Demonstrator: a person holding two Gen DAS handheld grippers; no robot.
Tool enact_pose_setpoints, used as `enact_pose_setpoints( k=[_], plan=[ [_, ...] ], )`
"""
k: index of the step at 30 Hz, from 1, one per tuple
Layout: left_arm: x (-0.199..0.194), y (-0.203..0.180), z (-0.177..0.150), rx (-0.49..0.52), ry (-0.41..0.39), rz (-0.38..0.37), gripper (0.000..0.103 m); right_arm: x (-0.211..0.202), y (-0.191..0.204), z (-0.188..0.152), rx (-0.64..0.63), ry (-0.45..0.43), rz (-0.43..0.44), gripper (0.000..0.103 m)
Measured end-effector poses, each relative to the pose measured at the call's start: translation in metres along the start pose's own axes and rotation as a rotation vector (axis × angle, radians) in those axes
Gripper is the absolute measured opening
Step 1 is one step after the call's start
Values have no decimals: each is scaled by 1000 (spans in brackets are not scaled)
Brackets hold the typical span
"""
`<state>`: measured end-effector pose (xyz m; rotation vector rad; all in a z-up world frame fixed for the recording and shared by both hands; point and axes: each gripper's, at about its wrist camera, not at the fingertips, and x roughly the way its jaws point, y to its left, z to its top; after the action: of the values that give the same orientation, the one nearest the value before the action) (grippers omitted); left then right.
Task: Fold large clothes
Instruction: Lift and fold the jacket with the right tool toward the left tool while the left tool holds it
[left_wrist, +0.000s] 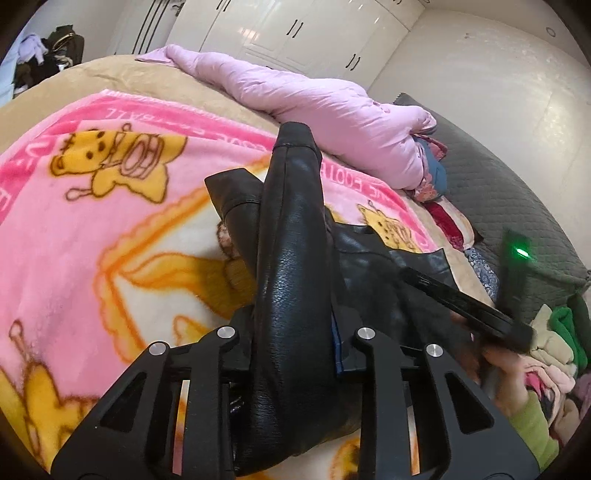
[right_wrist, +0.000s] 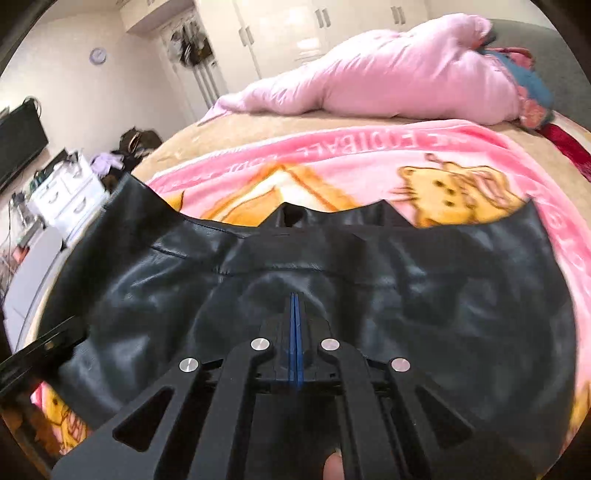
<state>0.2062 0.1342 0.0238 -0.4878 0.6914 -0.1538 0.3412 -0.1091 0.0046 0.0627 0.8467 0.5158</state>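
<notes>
Black leather garment (left_wrist: 291, 258) pinched in left tongs (left_wrist: 295, 354), spread beneath closed right tongs (right_wrist: 296, 325)

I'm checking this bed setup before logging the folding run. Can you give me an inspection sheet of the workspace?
Surface: bed covered by a pink cartoon blanket.
Job's things: black leather garment spread on the blanket; one sleeve-like part lifted.
Clutter: pink duvet bundled at the far side; clothes pile beside the bed.
Grippers: left gripper shut on the lifted leather part; right gripper shut, fingers pressed together above the garment, nothing seen between them.
Cables: some by the white drawer unit, blurred.
Surroundings: white wardrobes, a dark screen.
</notes>
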Motion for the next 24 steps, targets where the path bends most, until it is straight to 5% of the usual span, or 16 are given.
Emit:
enact_pose_setpoints(
  k=[3,7,12,16,19,22,24],
  plan=[
    [0,-7,0,13,2,3,17,48,-10,-3,66,168,-44,0],
    [4,-23,0,54,-1,17,15,63,-17,-12,102,166,-30,0],
    [-2,-38,5,79,-14,7,14,14,-32,-12,160,137,109,0],
    [-6,-62,7,117,-26,-2,14,-46,-18,-37,42,140,201,0],
    [-6,-77,7,142,-30,3,13,-31,-14,-78,19,292,172,0],
    [1,-93,3,156,-10,10,13,-16,-19,-97,12,256,153,0],
    [-1,-106,2,180,-28,35,12,-29,-28,-87,84,245,238,0]
  ],
)
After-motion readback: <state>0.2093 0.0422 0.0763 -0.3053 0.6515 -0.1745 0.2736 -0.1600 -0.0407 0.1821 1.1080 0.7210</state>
